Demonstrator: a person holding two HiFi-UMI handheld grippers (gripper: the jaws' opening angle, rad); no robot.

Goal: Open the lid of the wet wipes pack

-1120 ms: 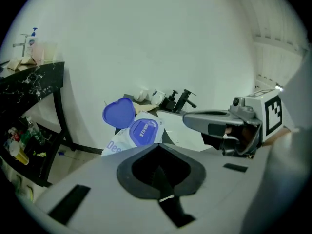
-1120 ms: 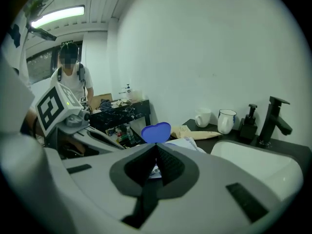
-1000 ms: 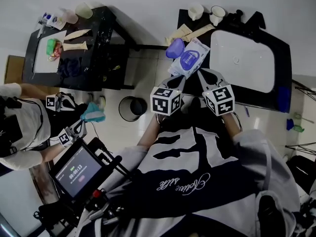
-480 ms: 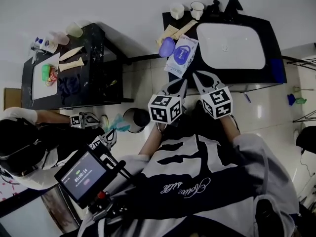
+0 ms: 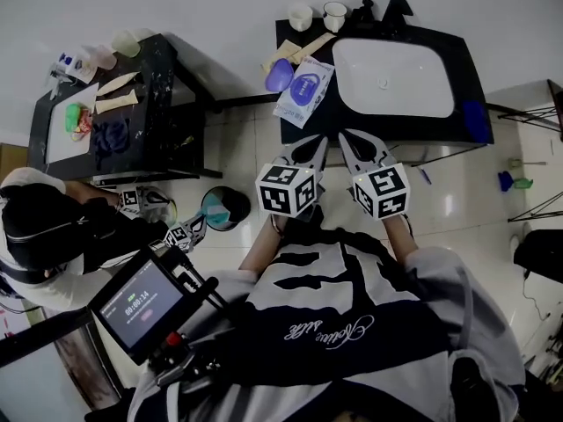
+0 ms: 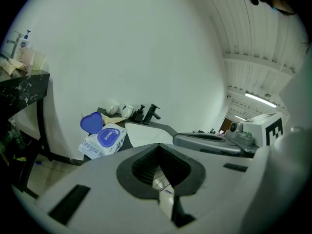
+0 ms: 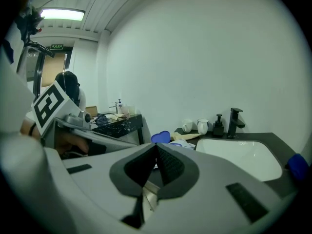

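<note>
Wet wipes pack [image 5: 303,93] is lying well apart from both tongs, so I am beginning with what is nearest. The person is standing on the tiled floor [image 5: 237,148] and holding the left tongs [image 5: 310,148] and the right tongs [image 5: 356,143] side by side just ahead of the body, both pointing toward the black table [image 5: 352,128]; each pair is sitting with its jaws pressed together, and neither is gripping anything, with only floor showing through the small gap behind the pads. Beyond them the pack is resting flat on the table's left end, just beside the white sink [image 5: 391,77]; its blue lid [image 5: 280,75] is standing up at the pack's far left side, swung back off the blue oval opening. Farther back, two cups [image 5: 301,16] and a dark tap [image 5: 396,7] are standing against the wall.

To my eye the opening step is looking finished, since the lid is already raised. If it needs laying fully back, one pair of tongs would have to reach forward over the table edge and nudge the flap gently, without dragging the light pack along.
</note>
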